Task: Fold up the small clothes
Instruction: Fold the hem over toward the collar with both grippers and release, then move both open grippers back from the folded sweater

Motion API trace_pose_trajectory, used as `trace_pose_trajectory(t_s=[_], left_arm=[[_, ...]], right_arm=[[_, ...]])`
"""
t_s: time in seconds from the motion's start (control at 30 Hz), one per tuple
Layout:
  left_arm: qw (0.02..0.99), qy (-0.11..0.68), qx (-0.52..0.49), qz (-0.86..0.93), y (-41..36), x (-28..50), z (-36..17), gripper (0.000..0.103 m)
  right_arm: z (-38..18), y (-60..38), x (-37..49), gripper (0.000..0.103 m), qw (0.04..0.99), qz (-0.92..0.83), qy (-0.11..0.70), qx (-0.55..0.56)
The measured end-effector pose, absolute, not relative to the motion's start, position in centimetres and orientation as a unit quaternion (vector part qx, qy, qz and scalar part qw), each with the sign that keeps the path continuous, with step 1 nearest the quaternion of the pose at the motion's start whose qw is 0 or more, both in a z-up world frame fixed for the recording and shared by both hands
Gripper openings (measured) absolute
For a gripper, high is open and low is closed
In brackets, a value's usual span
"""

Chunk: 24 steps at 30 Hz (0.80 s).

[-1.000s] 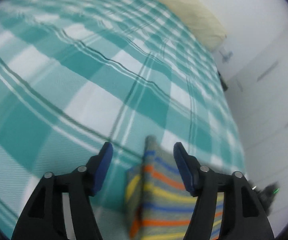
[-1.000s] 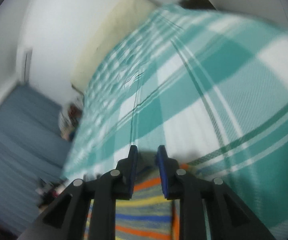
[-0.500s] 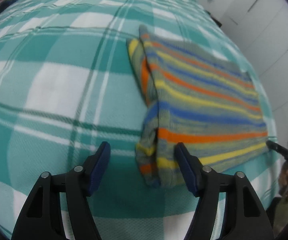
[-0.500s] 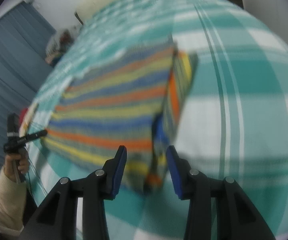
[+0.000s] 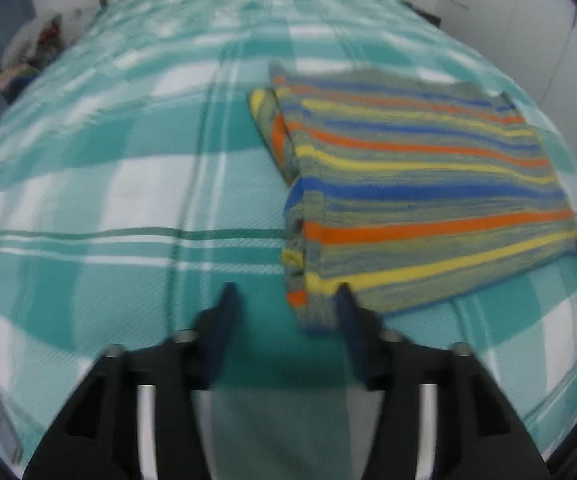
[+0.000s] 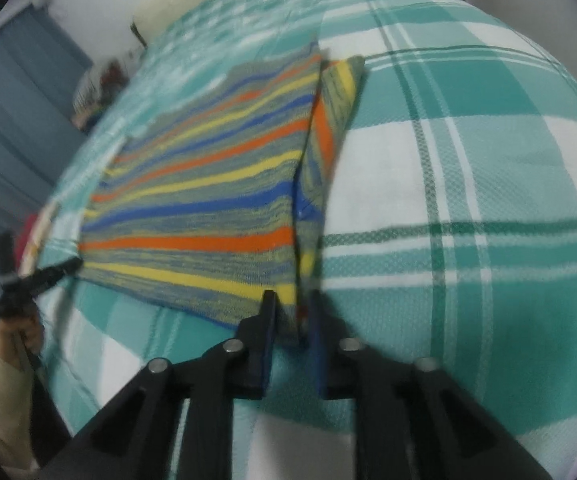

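Left tongs (image 5: 284, 300) gape wide, empty, right fingertip at the near corner of the striped garment (image 5: 420, 184). Right tongs (image 6: 292, 308) are narrowed on the garment's near folded edge; grip looks closed. Garment lies flat on the teal plaid bed (image 5: 108, 184).

The striped garment (image 5: 428, 184) looks like soft matt knit, the checked bedsheet (image 5: 128, 184) a woven, finely textured matt cloth
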<state>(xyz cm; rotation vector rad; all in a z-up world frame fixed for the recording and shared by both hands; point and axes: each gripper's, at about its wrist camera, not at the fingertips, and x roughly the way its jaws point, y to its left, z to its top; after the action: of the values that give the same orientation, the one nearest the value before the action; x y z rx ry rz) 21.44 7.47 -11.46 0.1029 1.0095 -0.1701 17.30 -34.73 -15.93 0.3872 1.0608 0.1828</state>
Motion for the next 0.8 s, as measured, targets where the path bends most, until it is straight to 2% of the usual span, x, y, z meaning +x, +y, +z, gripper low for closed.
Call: trace_pose_trajectory(t_s=[0.03,0.07,0.1,0.13,0.23,0.3,0.4,0.8], left_arm=[[0.878,0.469,0.047,-0.082,7.2,20.9,-10.9,0.075],[0.89,0.445,0.044,-0.084,6.9,19.6,-10.0,0.085],[0.903,0.421,0.039,-0.082,6.5,18.5,-9.4,0.09],[0.911,0.402,0.035,-0.082,6.2,17.5,-9.2,0.094],[0.921,0.373,0.042,-0.1,4.7,16.3,-10.0,0.094],[0.921,0.366,0.077,-0.109,3.3,16.3,-10.9,0.094],[0.918,0.36,0.129,-0.101,1.7,16.4,-11.7,0.094],[0.918,0.354,0.144,-0.107,0.3,15.4,-11.4,0.095]], right_arm=[[-15.5,-35.1,16.2,0.045,0.849,0.082,0.486,0.191],[-15.1,-35.3,15.7,0.051,0.856,0.077,0.474,0.191],[-14.4,-35.5,14.7,0.057,0.869,0.062,0.456,0.182],[-13.8,-35.4,14.3,0.058,0.877,0.052,0.446,0.171],[-11.5,-34.8,14.0,0.06,0.902,0.019,0.416,0.116],[-10.3,-33.9,13.9,0.063,0.916,-0.039,0.397,0.049],[-9.5,-33.0,14.1,0.064,0.917,-0.099,0.386,-0.014],[-8.4,-32.4,13.6,0.064,0.912,-0.146,0.379,-0.065]])
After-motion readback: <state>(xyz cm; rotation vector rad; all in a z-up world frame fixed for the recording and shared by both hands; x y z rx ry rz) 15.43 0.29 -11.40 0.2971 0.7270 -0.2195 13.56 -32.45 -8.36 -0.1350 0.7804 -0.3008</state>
